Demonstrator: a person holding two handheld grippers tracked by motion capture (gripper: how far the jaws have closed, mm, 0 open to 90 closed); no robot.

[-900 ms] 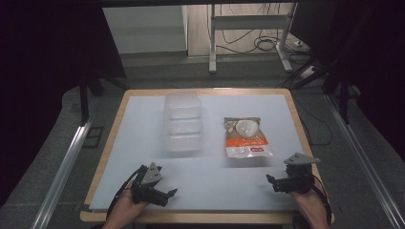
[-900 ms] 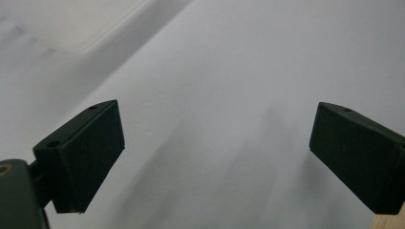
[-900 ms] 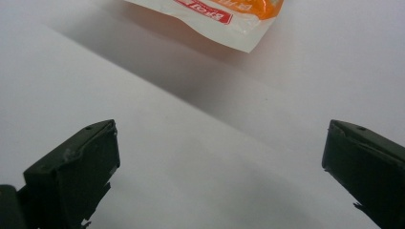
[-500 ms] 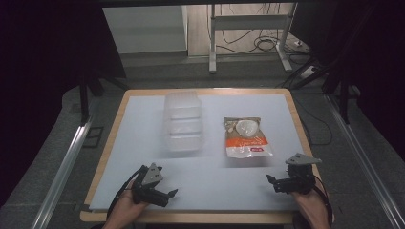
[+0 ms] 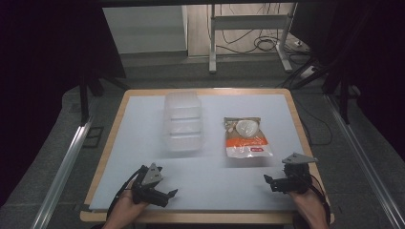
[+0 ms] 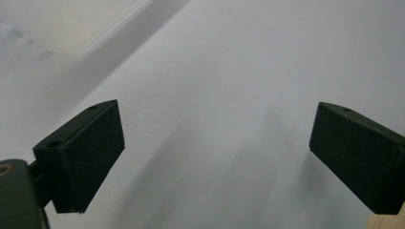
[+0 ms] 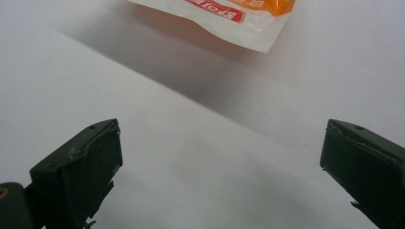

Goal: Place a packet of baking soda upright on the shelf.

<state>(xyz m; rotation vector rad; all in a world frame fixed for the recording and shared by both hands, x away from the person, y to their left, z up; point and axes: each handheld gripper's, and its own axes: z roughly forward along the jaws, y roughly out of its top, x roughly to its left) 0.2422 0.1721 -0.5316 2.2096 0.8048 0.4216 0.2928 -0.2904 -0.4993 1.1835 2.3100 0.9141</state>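
A clear plastic container (image 5: 182, 121) with several compartments lies at the middle of the white table top (image 5: 143, 157). To its right lies an orange and white food packet (image 5: 245, 137) with a round white item inside. My left gripper (image 5: 168, 194) rests near the front left edge, held by a hand, its jaws wide apart over bare table (image 6: 215, 157). My right gripper (image 5: 268, 181) rests at the front right, open, with nothing between its jaws (image 7: 219, 176). The packet's corner (image 7: 239, 19) lies just ahead of the right gripper. A blurred edge of the container (image 6: 71, 28) lies ahead of the left gripper.
The table has a wooden rim (image 5: 205, 91). Beyond it are a metal stand (image 5: 248, 33), cables on the floor (image 5: 267, 45) and dark curtains. Metal rails (image 5: 62, 167) run along both sides of the table.
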